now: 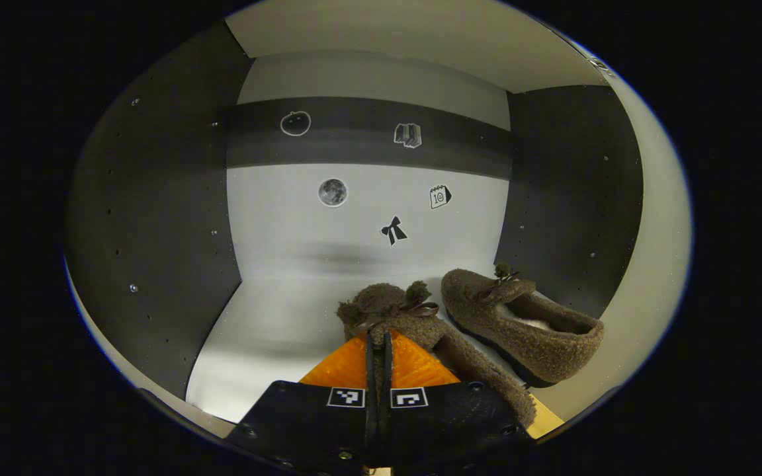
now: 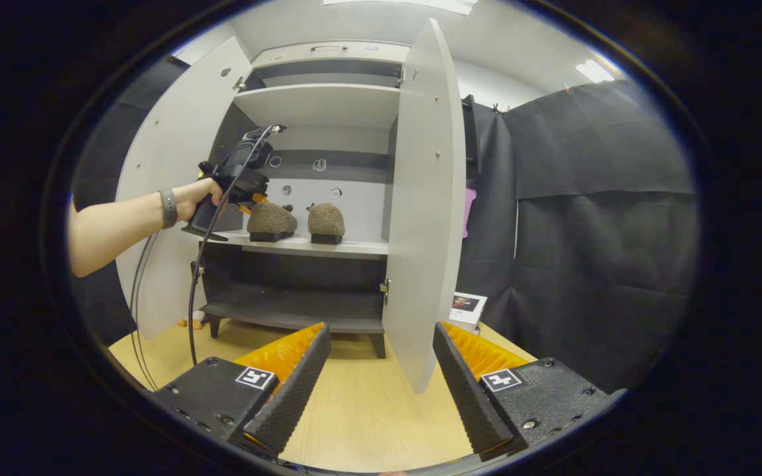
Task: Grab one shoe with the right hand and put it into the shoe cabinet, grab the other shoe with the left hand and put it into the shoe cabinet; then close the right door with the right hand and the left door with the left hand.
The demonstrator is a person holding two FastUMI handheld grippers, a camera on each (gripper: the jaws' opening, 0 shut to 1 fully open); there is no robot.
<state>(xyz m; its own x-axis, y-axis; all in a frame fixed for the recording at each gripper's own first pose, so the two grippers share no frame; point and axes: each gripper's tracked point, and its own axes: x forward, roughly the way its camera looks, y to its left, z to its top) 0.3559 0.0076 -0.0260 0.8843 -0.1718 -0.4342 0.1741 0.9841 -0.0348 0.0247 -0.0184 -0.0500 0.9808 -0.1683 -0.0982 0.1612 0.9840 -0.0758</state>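
Observation:
Two fuzzy brown shoes with bows rest on the middle shelf (image 2: 354, 246) of the open shoe cabinet. In the left gripper view, the right shoe (image 1: 520, 324) lies free on the shelf (image 1: 268, 330). My left gripper (image 1: 378, 340) is shut on the rim of the left shoe (image 1: 414, 317), which stands on the shelf. The right gripper view shows both shoes, the left shoe (image 2: 272, 220) and the right shoe (image 2: 326, 221), side by side, with a hand holding the left gripper (image 2: 249, 195) at the left shoe. My right gripper (image 2: 380, 328) is open and holds nothing, low in front of the right door (image 2: 424, 198).
Both cabinet doors stand open; the left door (image 2: 176, 165) is behind the person's arm (image 2: 123, 225). Cables (image 2: 199, 264) hang from the left gripper. The cabinet stands on a wooden floor (image 2: 368, 410). A small box (image 2: 468, 307) sits by the black cloth wall.

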